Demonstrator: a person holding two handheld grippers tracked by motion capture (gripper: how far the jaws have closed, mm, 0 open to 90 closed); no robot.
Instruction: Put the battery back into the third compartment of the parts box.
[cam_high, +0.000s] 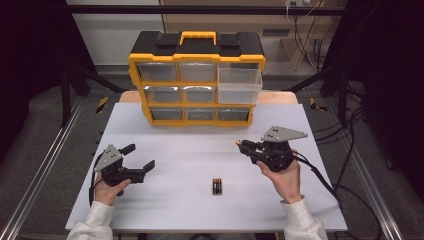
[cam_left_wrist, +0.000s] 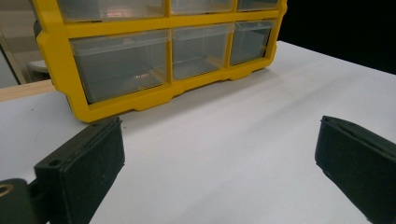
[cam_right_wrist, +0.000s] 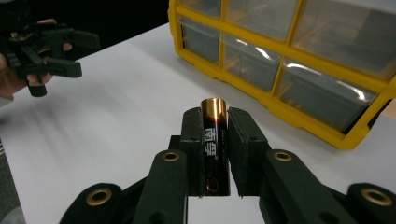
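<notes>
A black and copper battery (cam_right_wrist: 214, 144) stands clamped between the pads of my right gripper (cam_right_wrist: 214, 122), which is shut on it. From above, that right gripper (cam_high: 242, 145) hovers over the white table's right half, pointing left, with the battery's copper tip (cam_high: 239, 143) showing at its fingertips. Two more batteries (cam_high: 217, 186) lie side by side on the table near the front middle. My left gripper (cam_high: 139, 156) rests at the front left with its jaws wide apart and nothing between them; its pads (cam_left_wrist: 88, 161) frame bare table.
A yellow and black organizer (cam_high: 196, 80) with clear drawers stands at the back of the white table (cam_high: 190, 160); its right middle drawer (cam_high: 240, 86) is pulled out. Metal rails and cables run along both sides of the table.
</notes>
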